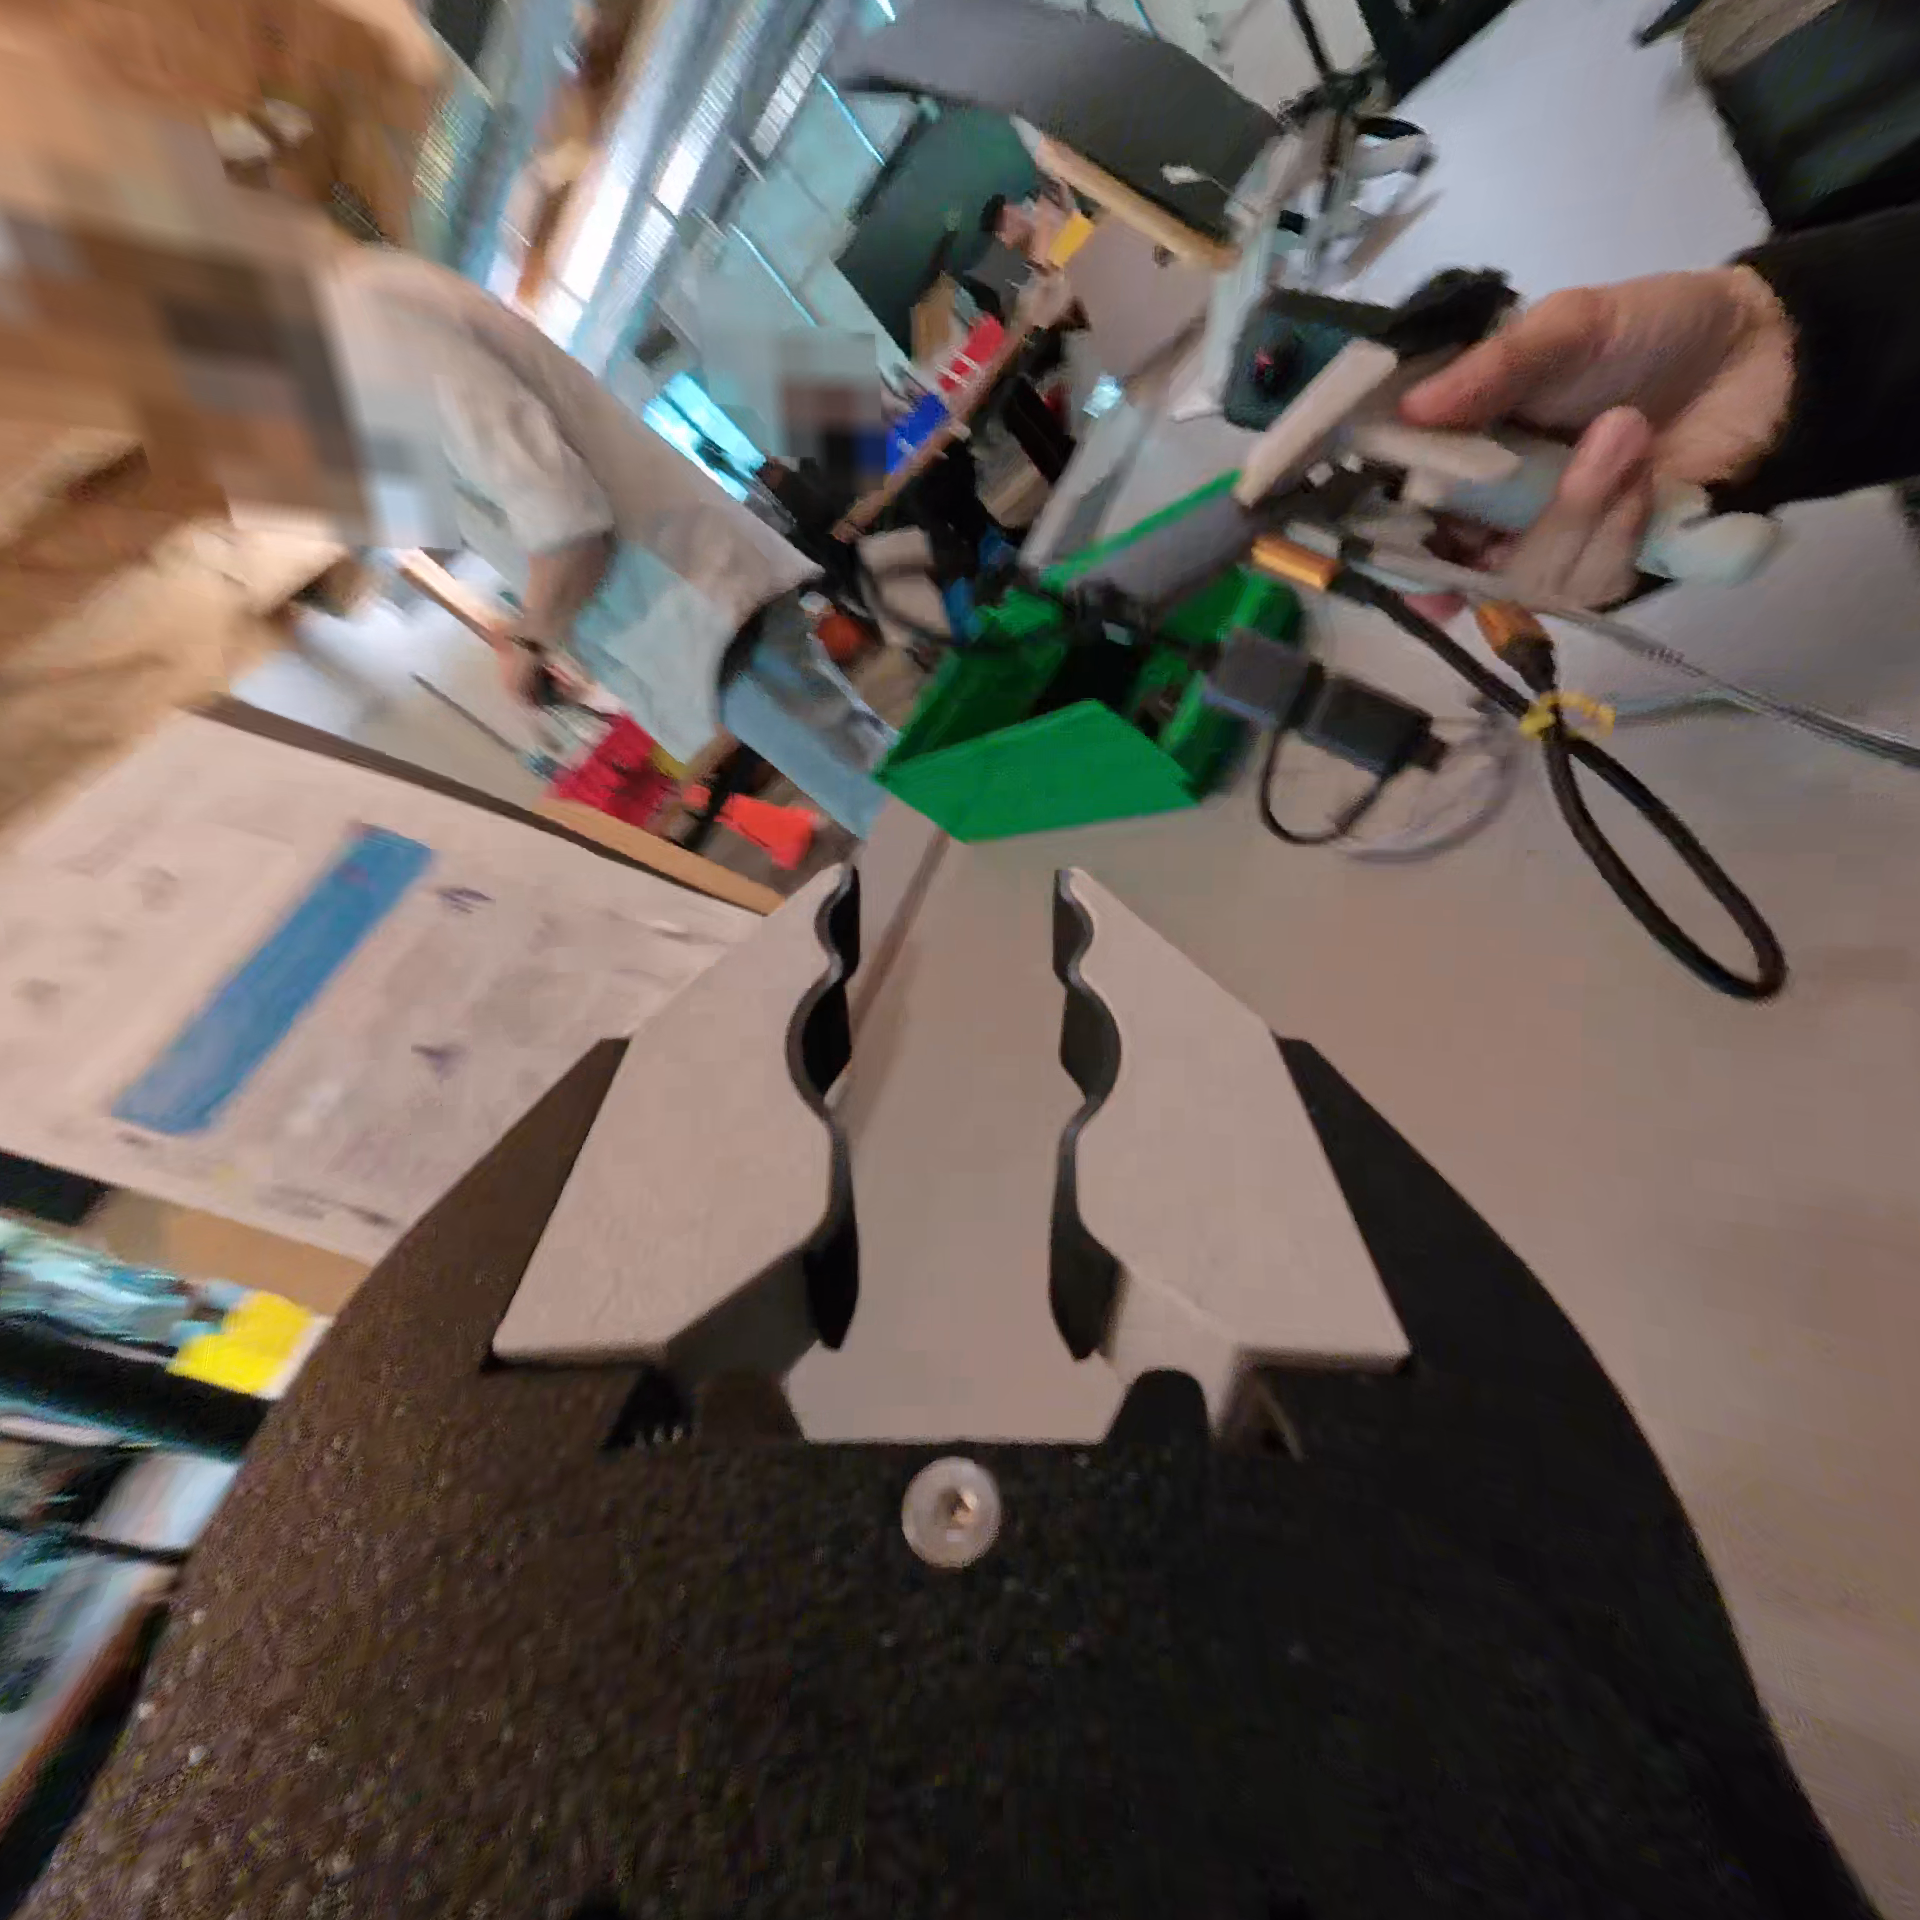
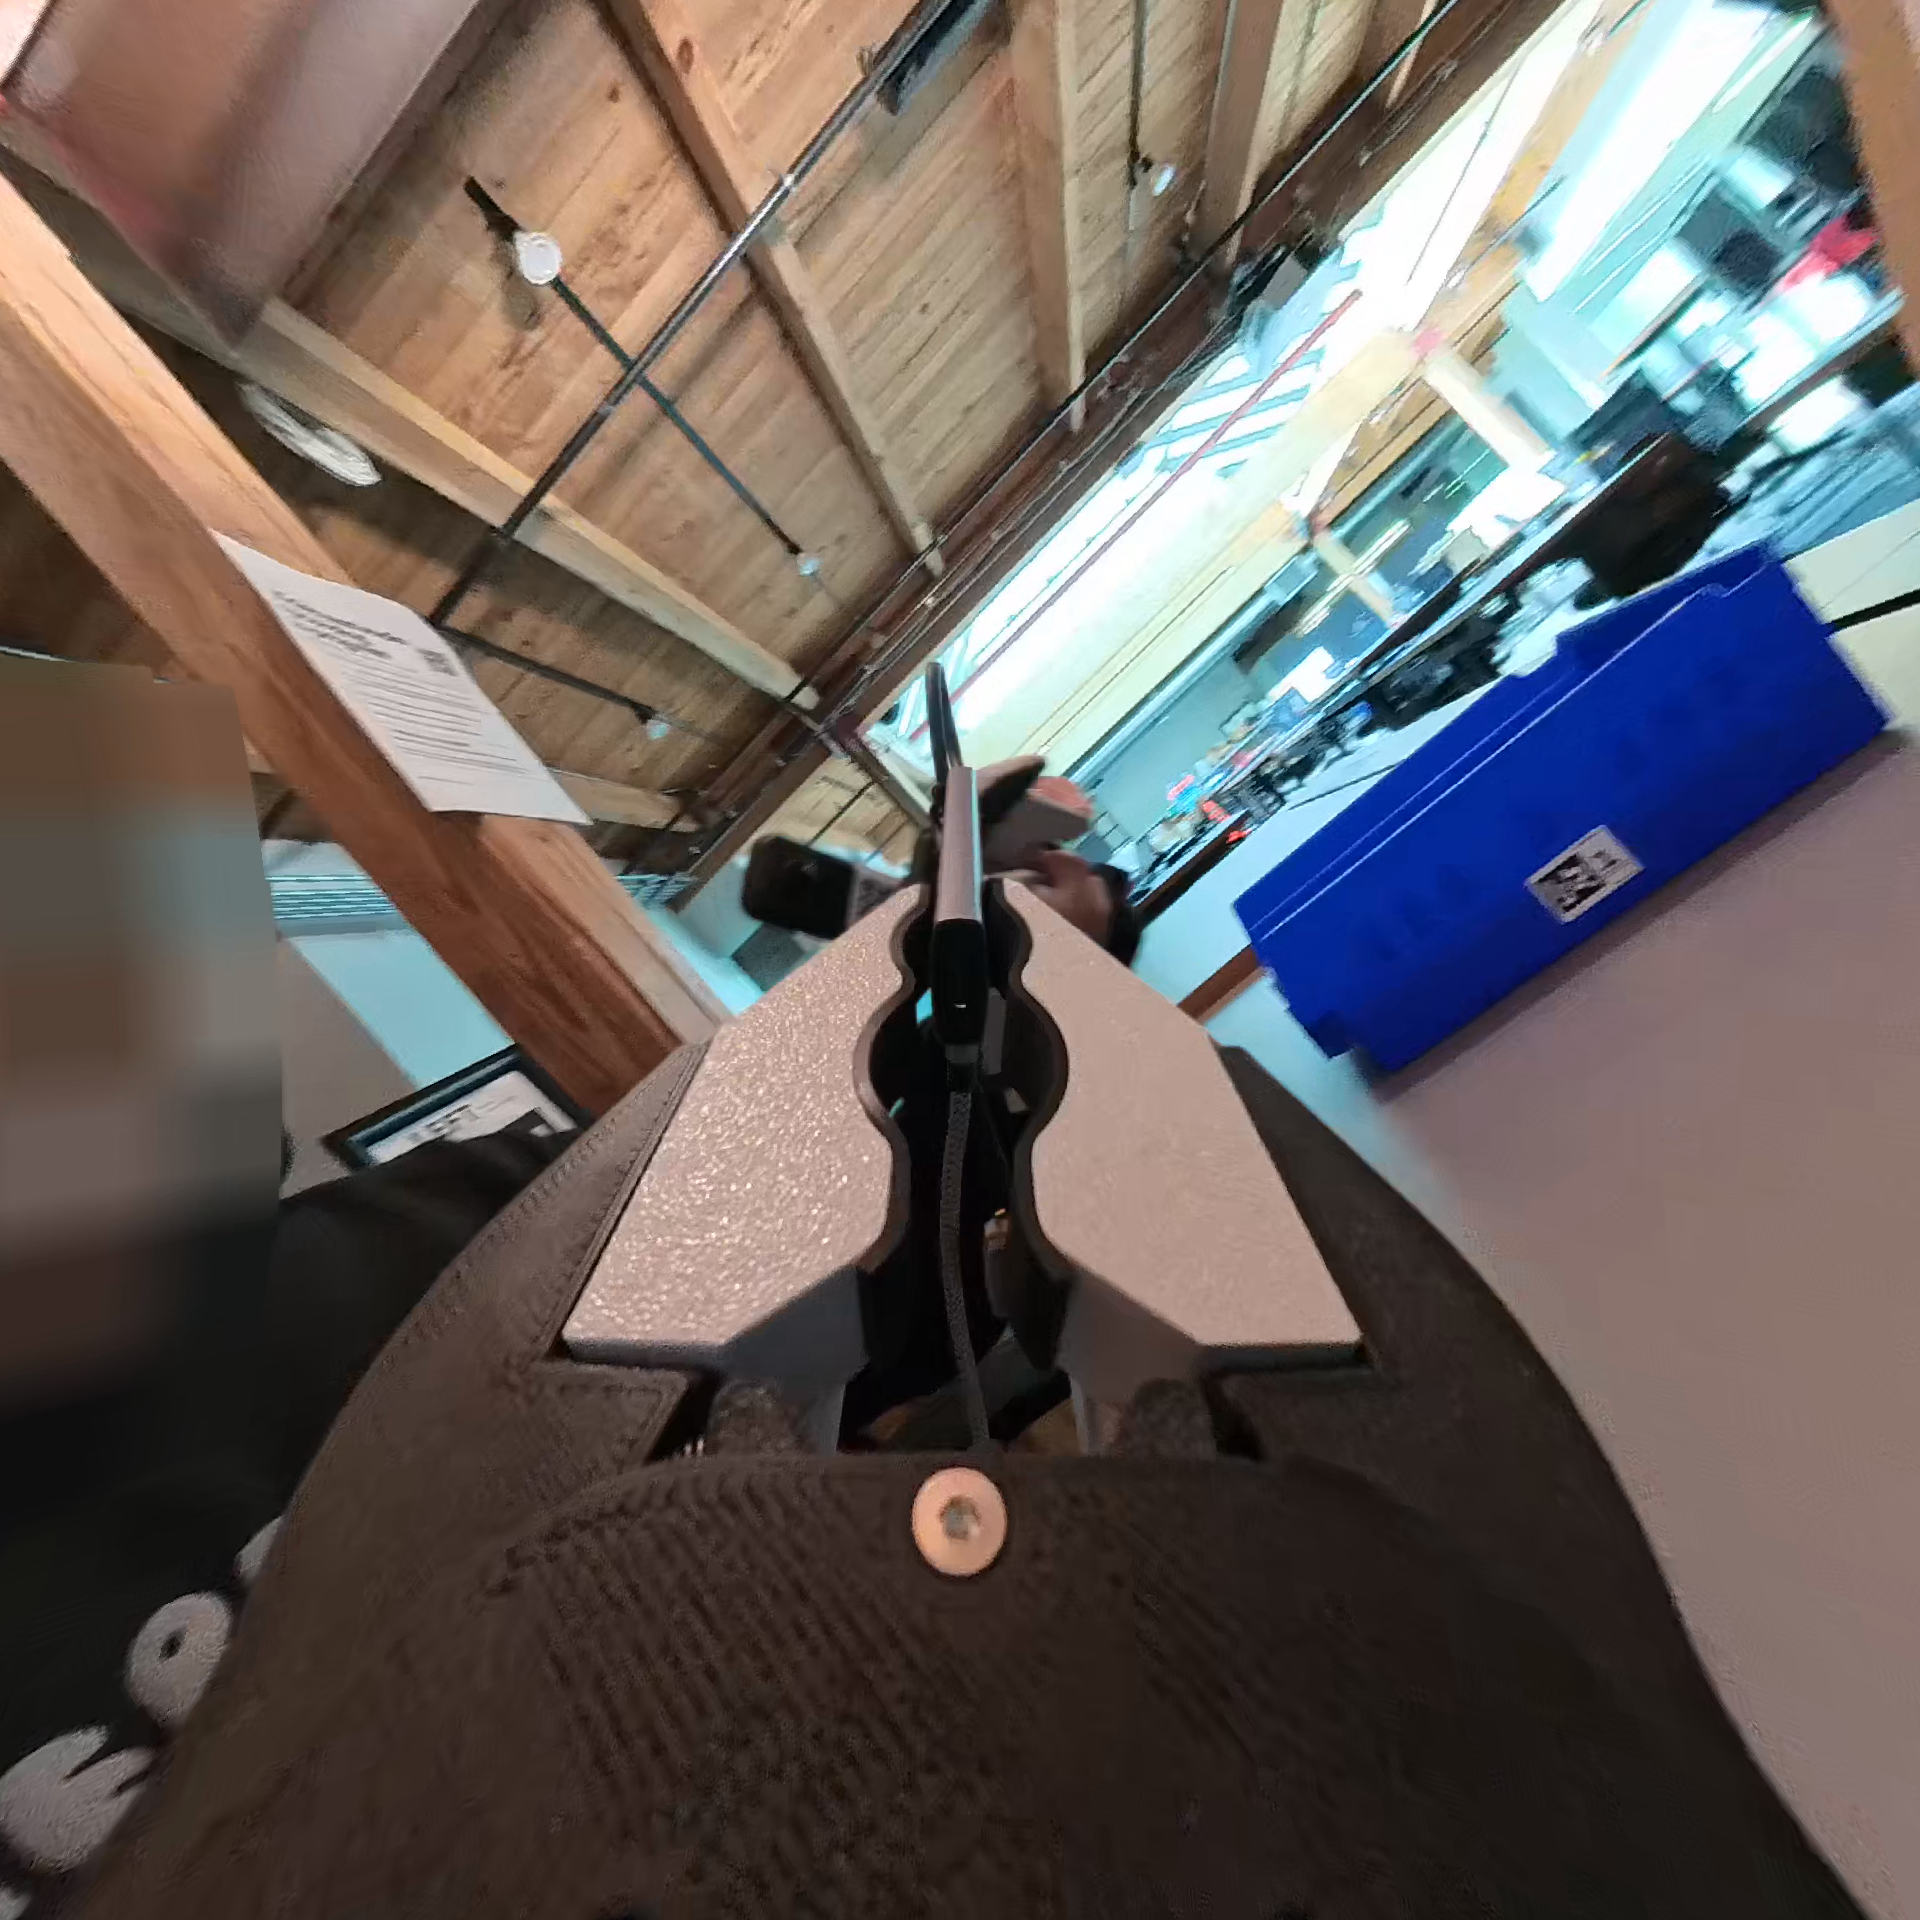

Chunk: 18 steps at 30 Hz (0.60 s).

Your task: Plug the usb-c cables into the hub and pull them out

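My left gripper (image 1: 956, 935) is spread apart and carries nothing; between its grey fingers (image 1: 717, 1122) I see only the pale tabletop (image 1: 1403, 1143). My right gripper (image 2: 966, 935) is clamped on a slim grey slab seen edge-on, which I take to be the hub (image 2: 958, 831). A black USB-C plug (image 2: 958, 987) sits seated in its near end, and the braided cable (image 2: 961, 1247) runs back between my fingers toward the palm.

From the left wrist view the right gripper (image 1: 1195, 540) is off the table, held by a hand (image 1: 1621, 416) in a dark sleeve. Below it dangle a thick black cable (image 1: 1662, 873) looped and tied with a yellow twist tie (image 1: 1558, 715), orange-collared connectors (image 1: 1512, 636), and a small dark adapter (image 1: 1351, 722). Which of these are plugged into the hub I cannot tell through the blur. A green stand (image 1: 1039, 769) sits on the table just under that gripper.

My judgement is that the hub is held steady and a plug must be taken by the free left tool. To do this well I should keep the right grip firm and unmoving and bring the left fingers in line with the hub's long axis. I should close on the plug's rigid shell, not the braided cord, and move straight along the port with no sideways wobble. The loose loop could snag, so I should leave it slack and clear of the green stand. A blue bin (image 2: 1558, 831) lies well to the side and is no obstacle.
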Available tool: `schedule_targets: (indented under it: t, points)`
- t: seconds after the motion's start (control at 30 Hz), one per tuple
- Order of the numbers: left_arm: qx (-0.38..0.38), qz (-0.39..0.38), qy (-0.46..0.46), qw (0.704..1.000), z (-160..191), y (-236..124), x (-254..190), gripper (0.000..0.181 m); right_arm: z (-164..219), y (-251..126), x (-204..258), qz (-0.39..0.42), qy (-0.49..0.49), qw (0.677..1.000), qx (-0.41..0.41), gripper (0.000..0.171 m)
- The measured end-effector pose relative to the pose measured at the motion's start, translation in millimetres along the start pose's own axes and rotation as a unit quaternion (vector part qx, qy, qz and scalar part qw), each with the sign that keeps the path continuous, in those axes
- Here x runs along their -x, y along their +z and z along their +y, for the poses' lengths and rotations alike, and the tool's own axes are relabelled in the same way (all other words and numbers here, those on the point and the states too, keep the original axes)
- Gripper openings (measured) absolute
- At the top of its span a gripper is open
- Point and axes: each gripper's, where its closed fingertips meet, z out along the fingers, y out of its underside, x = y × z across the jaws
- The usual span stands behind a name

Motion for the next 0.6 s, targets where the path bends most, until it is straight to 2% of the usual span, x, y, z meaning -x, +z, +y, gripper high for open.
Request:
schedule_targets:
  t: [0.07, 0.17, 0.33, 0.43, 0.47, 0.57, 0.6]
  points:
    - [0.011, 0.059, -0.034, 0.998, 17, 5, -21, 0.041, 13, 6, 3, -0.026, 0.023, 0.999, 0.030, 0.007]
    - [0.003, 0.107, -0.021, 0.994, 23, 19, -48, 0.050, 35, 18, 1, -0.044, 0.053, 0.995, 0.076, 0.007]
    - [-0.060, 0.162, -0.017, 0.985, -3, 37, -79, 0.051, 54, 28, -12, -0.048, 0.086, 0.991, 0.095, 0.008]
    - [-0.075, 0.192, -0.018, 0.978, -9, 43, -94, 0.032, 52, 29, -16, -0.057, 0.107, 0.990, 0.078, 0.007]
    - [-0.072, 0.180, -0.016, 0.981, -8, 46, -93, 0.024, 51, 28, -16, -0.058, 0.110, 0.989, 0.075, 0.007]
    - [-0.059, 0.152, -0.021, 0.986, -5, 51, -91, 0.019, 47, 26, -20, -0.051, 0.102, 0.991, 0.062, 0.008]
    - [-0.053, 0.140, -0.027, 0.988, -4, 52, -89, 0.000, 43, 26, -21, -0.047, 0.095, 0.993, 0.050, 0.008]
